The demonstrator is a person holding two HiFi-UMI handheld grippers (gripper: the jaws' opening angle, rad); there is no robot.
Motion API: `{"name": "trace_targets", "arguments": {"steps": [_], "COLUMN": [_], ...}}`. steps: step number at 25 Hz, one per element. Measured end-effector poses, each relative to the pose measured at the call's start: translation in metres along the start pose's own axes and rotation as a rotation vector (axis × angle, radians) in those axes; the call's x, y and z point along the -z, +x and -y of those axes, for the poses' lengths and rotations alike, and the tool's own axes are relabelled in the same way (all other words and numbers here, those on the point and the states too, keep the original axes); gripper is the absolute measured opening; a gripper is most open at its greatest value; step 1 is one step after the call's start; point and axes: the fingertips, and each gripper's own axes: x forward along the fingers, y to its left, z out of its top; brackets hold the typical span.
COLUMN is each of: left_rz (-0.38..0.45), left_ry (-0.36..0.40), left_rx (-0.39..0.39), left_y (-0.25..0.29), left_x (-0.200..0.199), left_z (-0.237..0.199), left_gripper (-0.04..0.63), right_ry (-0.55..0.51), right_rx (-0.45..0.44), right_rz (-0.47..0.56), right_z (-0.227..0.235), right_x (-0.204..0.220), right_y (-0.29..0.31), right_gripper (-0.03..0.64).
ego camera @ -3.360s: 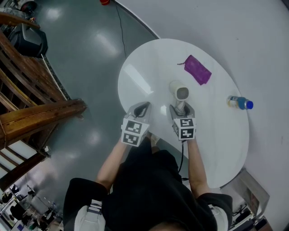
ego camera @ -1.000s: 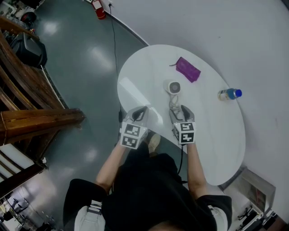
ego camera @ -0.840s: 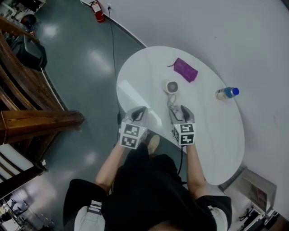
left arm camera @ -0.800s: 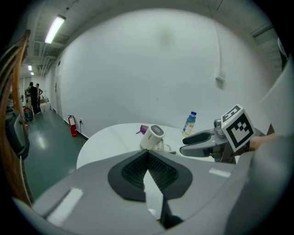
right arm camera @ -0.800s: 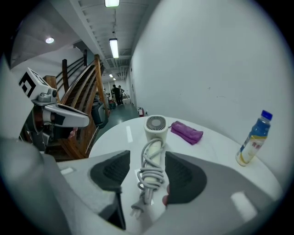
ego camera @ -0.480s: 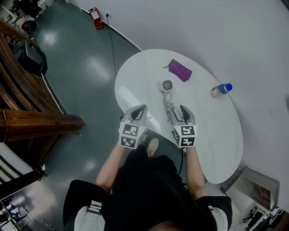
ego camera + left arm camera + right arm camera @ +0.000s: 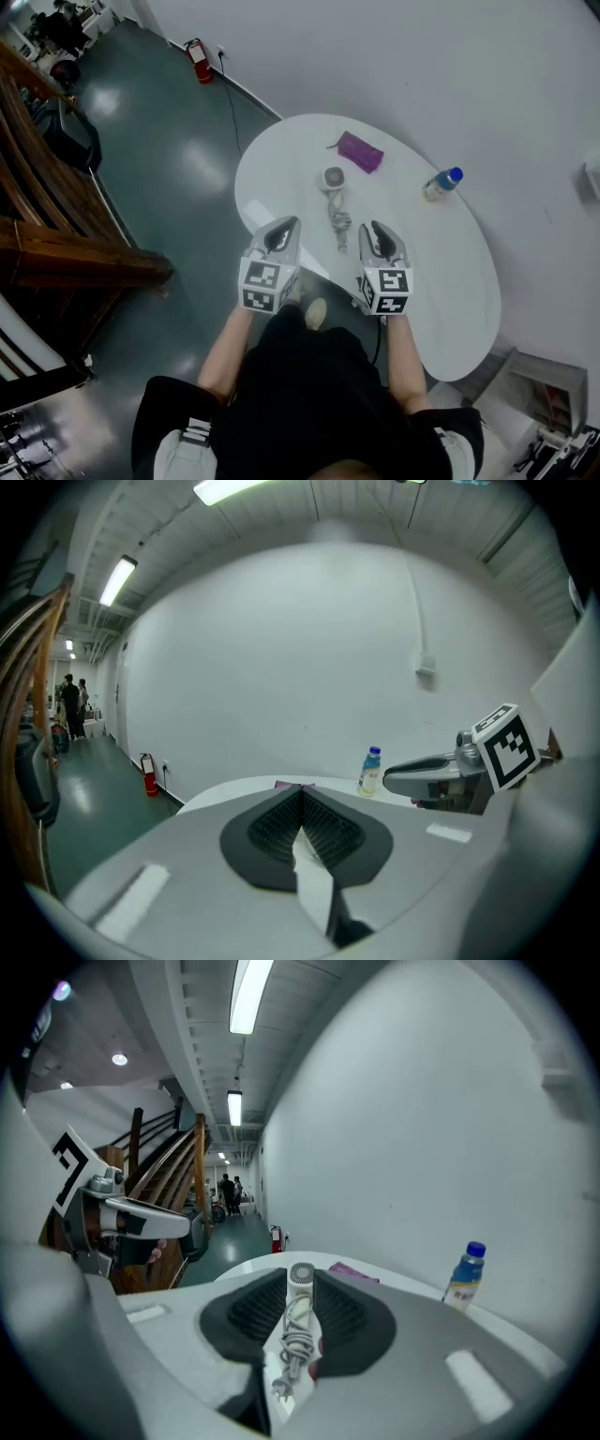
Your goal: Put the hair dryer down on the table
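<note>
On table (image 7: 441, 281) — hair dryer (image 7: 332, 178), capped bottle (image 7: 442, 184); right gripper (image 7: 376, 231) empty, jaws just narrowing; left gripper (image 7: 280, 228) closed.

We see only a sliver of the pouch (image 7: 292, 784) over the left gripper (image 7: 302, 793), and the bottle's (image 7: 442, 184) label is too small for us to read.

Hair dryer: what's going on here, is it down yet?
The hair dryer lies on the white table, its cord bundled beside it, and nothing touches it. A person holds both grippers above the table's near edge. The right gripper is empty and its jaws have just been closing partway. The left gripper is shut on nothing.
</note>
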Motion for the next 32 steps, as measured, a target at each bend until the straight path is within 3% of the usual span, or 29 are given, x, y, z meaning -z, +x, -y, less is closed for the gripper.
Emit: {"name": "trace_targets", "arguments": {"steps": [15,32], "left_rz": [0.12,0.131], "left_ry": [0.075,0.088], "left_rx": [-0.021,-0.026], "left_y": [-0.055,-0.08], "left_x": [-0.04,-0.036], "left_z": [0.045,0.071], "left_gripper": [0.005,0.005], "right_ry": [-0.025,0.004], "right_rx": [0.022,0.025], "right_rz": [0.181,0.204], "right_z": [0.001,0.003], "right_x": [-0.045,-0.025], "right_y": [-0.088,-0.133], "right_gripper": [0.014,0.005]}}
